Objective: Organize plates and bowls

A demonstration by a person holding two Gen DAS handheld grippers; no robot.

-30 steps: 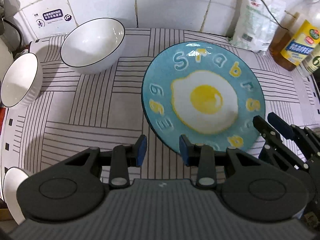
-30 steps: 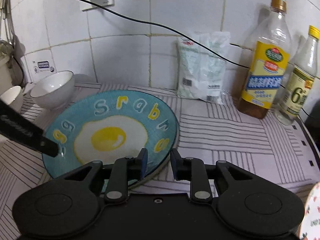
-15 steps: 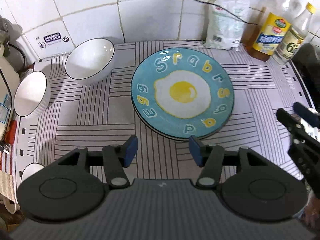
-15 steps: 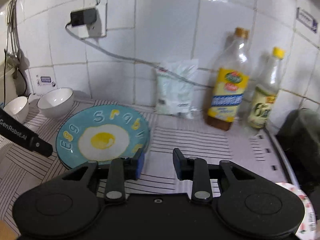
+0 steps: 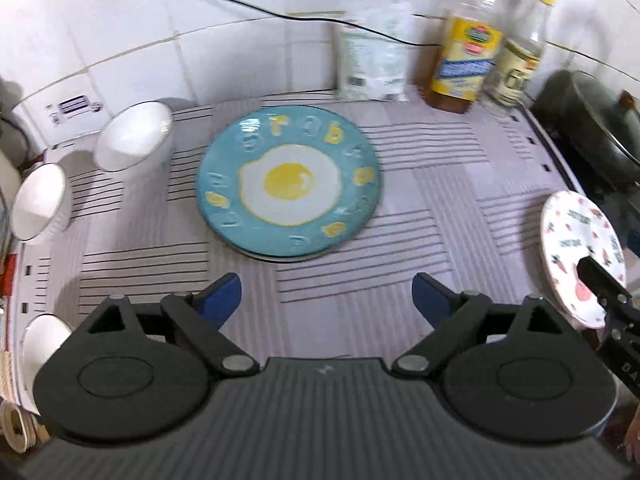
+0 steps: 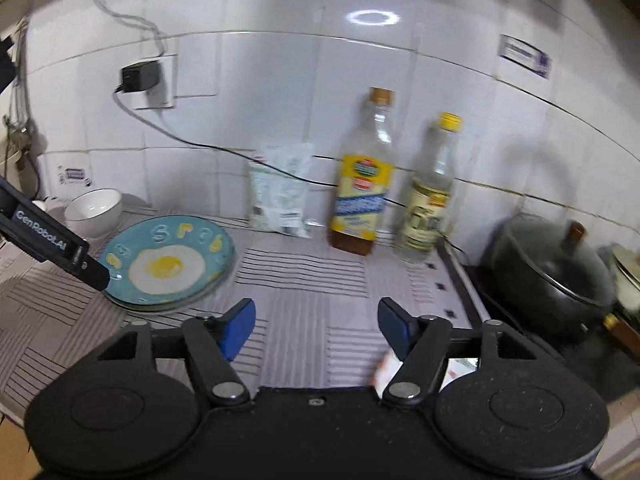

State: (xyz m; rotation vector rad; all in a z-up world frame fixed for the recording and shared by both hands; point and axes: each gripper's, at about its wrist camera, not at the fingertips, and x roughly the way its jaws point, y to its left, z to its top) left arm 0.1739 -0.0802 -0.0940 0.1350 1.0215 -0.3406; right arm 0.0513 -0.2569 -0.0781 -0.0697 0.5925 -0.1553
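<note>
So far the blue egg plate (image 5: 289,182) lies flat on the striped mat (image 5: 420,184), and a paler rim showing under its near edge suggests it tops a small stack, so at least one plate seems already put away. It carries nothing but its painted fried egg and letters.

Left of the egg plate, two white bowls (image 5: 134,136) (image 5: 38,200) stand apart from each other near the tiled wall, both empty and not nested; a third white dish (image 5: 42,344) peeks in at the near left edge, too cropped to read. Well to the right of the egg plate, a white plate with red prints (image 5: 580,256) lies at the mat's edge, not yet stacked. By my judgement that plate and the bowls are what is left.

Both tools are free. The left gripper (image 5: 324,296) has just been opening and its jaws stand wide, with nothing between them, on the near side of the egg plate. The right gripper (image 6: 316,324) has likewise just been opening, wide and empty, right of the egg plate.

Behind the egg plate, against the wall, stand a white bag (image 5: 372,56) and two bottles (image 5: 468,44) (image 5: 520,52); a dark lidded pot (image 6: 556,276) sits farthest right.
</note>
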